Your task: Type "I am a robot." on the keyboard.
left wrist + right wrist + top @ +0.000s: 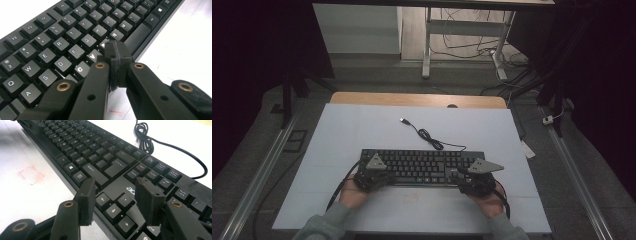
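A black keyboard [422,167] lies across the near middle of the white table top [362,130], and its black cable [432,140] coils away to a USB plug [403,120]. My left gripper [383,176] is at the keyboard's left end. In the left gripper view it [115,53] is shut, pads pressed together with nothing between them, and its tip is over the V and B keys beside the space bar [138,36]. My right gripper [460,176] is at the keyboard's right end. It [115,195] is open, its jaws apart above the arrow keys [113,210].
A faint red square mark [31,175] is drawn on the white surface in front of the keyboard. The wooden table edge [412,98] shows at the back. Beyond it stand desk legs [427,55] with loose cables on the floor.
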`<act>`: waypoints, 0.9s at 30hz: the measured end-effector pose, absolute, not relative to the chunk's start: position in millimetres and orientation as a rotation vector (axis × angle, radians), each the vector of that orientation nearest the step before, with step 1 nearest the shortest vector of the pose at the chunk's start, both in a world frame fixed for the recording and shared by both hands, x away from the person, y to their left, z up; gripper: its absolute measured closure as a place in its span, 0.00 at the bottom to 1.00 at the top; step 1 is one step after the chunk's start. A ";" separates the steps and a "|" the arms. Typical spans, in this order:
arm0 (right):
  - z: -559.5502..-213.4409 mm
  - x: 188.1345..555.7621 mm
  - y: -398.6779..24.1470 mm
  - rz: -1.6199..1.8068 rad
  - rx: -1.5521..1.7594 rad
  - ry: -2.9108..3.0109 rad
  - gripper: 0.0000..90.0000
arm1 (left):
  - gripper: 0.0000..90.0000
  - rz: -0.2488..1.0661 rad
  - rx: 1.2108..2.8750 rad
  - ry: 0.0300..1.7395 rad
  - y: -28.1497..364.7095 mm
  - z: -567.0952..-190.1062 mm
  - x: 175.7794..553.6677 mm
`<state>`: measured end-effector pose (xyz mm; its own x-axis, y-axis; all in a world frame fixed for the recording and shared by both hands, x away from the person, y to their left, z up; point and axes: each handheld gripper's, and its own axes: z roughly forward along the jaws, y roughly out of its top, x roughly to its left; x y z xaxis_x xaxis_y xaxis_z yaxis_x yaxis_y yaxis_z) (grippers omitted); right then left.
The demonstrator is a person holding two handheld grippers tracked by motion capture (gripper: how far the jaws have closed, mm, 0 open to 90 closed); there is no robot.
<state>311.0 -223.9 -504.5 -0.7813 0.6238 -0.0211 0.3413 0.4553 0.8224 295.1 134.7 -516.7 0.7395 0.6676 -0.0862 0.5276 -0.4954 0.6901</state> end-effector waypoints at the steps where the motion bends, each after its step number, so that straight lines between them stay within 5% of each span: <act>1: -504.6 311.0 -223.8 1.241 0.822 2.390 0.57 | 0.99 0.248 2.215 0.896 134.2 -517.2 295.1; 18: -505.0 311.5 -224.8 1.224 0.824 2.386 0.57 | 0.99 0.269 2.241 0.868 129.5 -521.8 294.5; 27: -503.4 310.4 -228.8 1.251 0.834 2.371 0.57 | 0.95 0.276 2.097 0.907 153.7 -504.5 287.0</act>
